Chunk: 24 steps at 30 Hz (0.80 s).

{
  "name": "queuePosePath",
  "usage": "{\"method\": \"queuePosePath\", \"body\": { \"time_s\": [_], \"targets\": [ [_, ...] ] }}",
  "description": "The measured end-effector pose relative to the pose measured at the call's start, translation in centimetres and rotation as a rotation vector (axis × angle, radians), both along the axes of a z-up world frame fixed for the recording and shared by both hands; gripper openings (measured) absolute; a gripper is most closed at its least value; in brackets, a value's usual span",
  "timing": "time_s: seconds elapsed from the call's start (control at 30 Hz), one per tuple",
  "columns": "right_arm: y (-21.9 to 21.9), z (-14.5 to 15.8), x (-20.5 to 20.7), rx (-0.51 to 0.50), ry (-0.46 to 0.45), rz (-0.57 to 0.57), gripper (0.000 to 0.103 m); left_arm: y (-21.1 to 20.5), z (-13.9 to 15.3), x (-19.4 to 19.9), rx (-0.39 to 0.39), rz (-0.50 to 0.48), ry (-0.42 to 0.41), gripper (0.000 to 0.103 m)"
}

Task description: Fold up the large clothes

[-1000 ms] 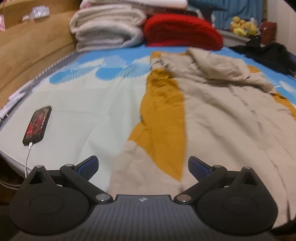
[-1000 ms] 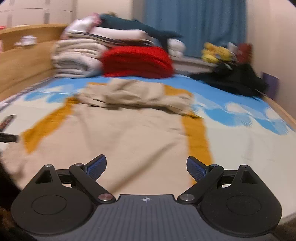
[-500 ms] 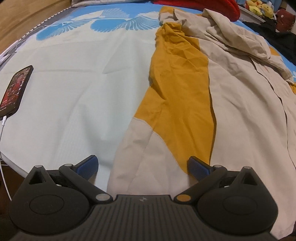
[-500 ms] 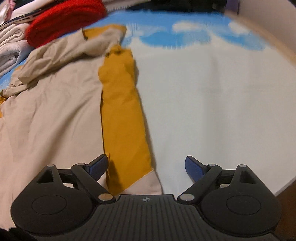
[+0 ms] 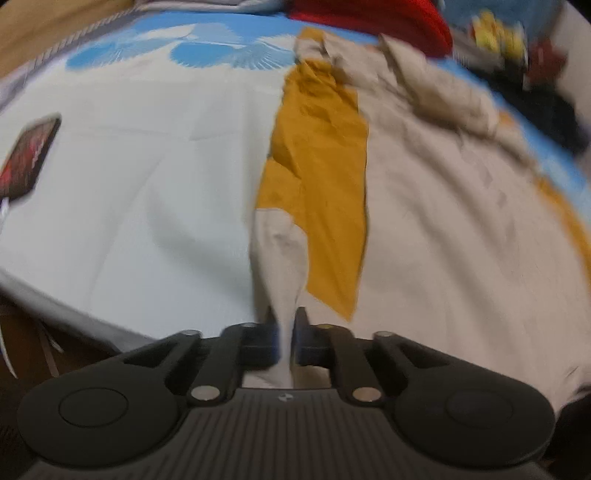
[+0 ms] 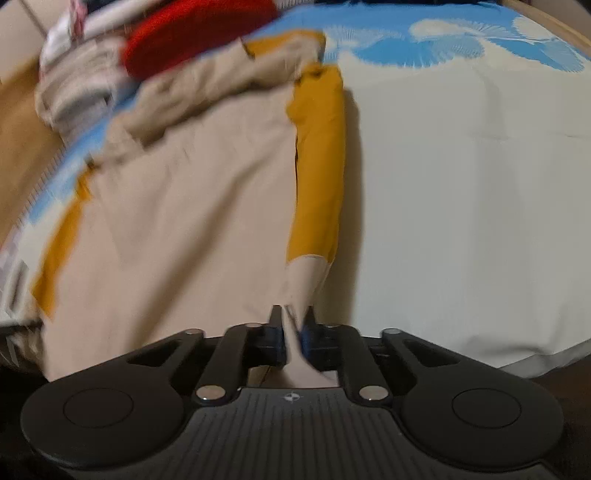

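A large beige garment (image 5: 443,229) with mustard-yellow side panels (image 5: 325,177) lies spread on the bed, its far end bunched up. My left gripper (image 5: 285,332) is shut on the beige hem at the garment's near left corner. In the right wrist view the same garment (image 6: 192,229) shows with its right yellow panel (image 6: 317,173). My right gripper (image 6: 291,328) is shut on the beige hem at the near right corner. Both views are blurred by motion.
The bed sheet (image 5: 147,192) is pale with blue bird prints. A phone (image 5: 27,158) on a cable lies at its left edge. Folded blankets and a red one (image 6: 192,29) are stacked at the head. Dark clothes (image 5: 546,99) lie far right. A wooden bed frame runs along the left.
Both grippers were open half a second ago and have closed on the garment's near hem corners. The cloth now rises into each pair of fingers.
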State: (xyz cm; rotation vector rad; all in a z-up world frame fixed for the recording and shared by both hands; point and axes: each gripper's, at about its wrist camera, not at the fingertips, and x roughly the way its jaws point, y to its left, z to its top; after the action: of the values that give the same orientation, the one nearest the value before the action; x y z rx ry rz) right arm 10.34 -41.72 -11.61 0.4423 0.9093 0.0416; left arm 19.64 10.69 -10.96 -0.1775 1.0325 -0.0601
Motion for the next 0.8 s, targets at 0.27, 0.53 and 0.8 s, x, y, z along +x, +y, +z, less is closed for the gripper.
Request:
{"method": "queuePosePath", "body": {
  "time_s": [0.27,0.53,0.8],
  "targets": [
    [-1.0,9.1,-4.2,0.049,-0.272,-0.021,0.004,0.0,9.1,-4.9,-0.110,-0.017,-0.207,0.002],
    [-2.3,14.4,-12.7,0.071,-0.421,-0.053,0.002,0.3,15.5,-13.8,-0.175,-0.111,-0.321,0.002],
    [-3.8,16.4,-15.4,0.071,-0.446,-0.112,0.001,0.5,18.0,-14.3,-0.181,-0.094,-0.351,0.002]
  ]
}}
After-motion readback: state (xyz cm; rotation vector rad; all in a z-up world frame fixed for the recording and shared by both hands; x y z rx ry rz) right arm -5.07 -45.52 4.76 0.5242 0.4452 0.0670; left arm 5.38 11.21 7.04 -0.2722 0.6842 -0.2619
